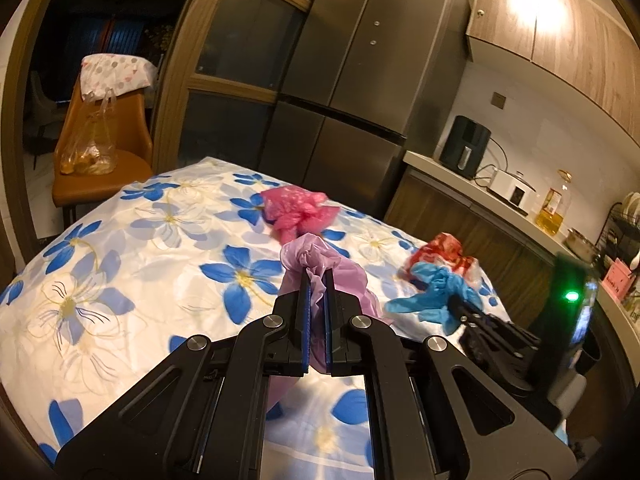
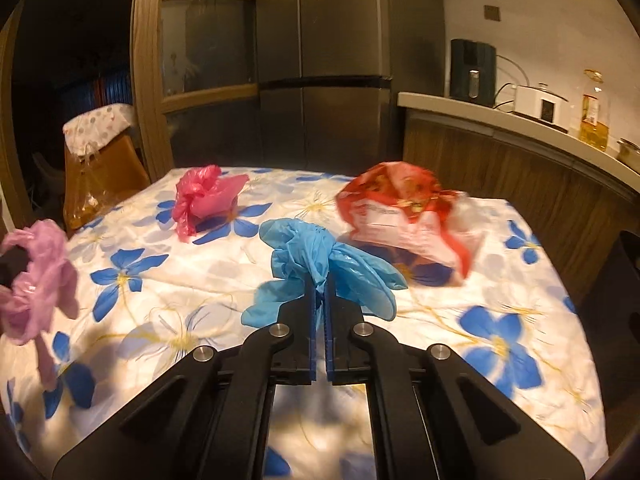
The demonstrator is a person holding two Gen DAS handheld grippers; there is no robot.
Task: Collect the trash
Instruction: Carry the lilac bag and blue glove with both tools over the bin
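Two views share one table [image 1: 120, 272] under a cloth with blue flowers, with a tall steel fridge [image 1: 360, 80] behind it and a counter [image 2: 500, 116] on the right. Only the left wrist view takes in the upper cupboards [image 1: 560, 28] and the dish rack [image 1: 624, 224] at the far right. On the cloth lie a red snack wrapper [image 2: 404, 208], far right, and a pink bag [image 2: 204, 196], far left. The left gripper [image 1: 318, 274] is pinched tight on a lilac bag [image 1: 320, 256], lifted over the middle of the table. The right gripper [image 2: 319, 285] is clamped on a blue bag [image 2: 304, 252], just near of the wrapper; its own view shows the pinch, whereas the left view shows only its dark fingers [image 1: 460, 304] against the blue plastic.
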